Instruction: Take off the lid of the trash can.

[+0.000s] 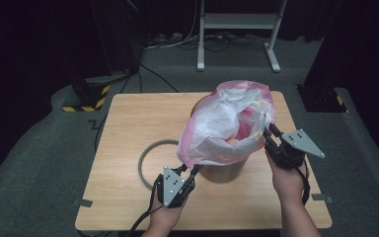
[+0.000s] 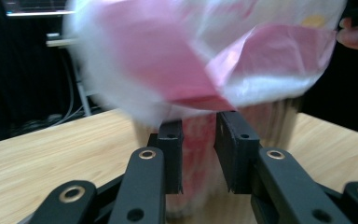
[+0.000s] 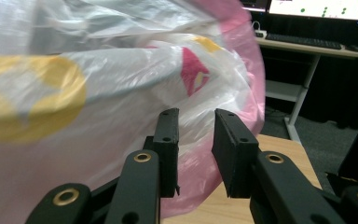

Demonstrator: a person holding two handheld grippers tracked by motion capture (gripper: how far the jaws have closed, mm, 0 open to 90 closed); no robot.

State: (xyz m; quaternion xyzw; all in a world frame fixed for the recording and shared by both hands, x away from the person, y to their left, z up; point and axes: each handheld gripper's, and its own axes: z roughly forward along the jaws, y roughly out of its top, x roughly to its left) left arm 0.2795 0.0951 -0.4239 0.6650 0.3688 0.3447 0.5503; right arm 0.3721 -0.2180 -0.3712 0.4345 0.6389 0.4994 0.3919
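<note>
A grey ring (image 1: 154,160) lies on the wooden table (image 1: 128,123); a white stand (image 1: 237,29) behind.

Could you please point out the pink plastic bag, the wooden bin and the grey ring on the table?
pink plastic bag (image 1: 227,128), high view, its crumpled upper body.
wooden bin (image 1: 222,172), high view, the bare lower wall.
grey ring (image 1: 145,159), high view, its left arc.

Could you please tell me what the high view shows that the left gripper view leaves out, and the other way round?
High view alone: the whole wooden table, a grey ring lying flat beside the wooden bin, and the right gripper at the bag's far side. Left gripper view alone: the left gripper up close, its jaws apart with a gap between them, level with the bin's side. Both share the pink and white plastic bag billowing over the bin.
</note>
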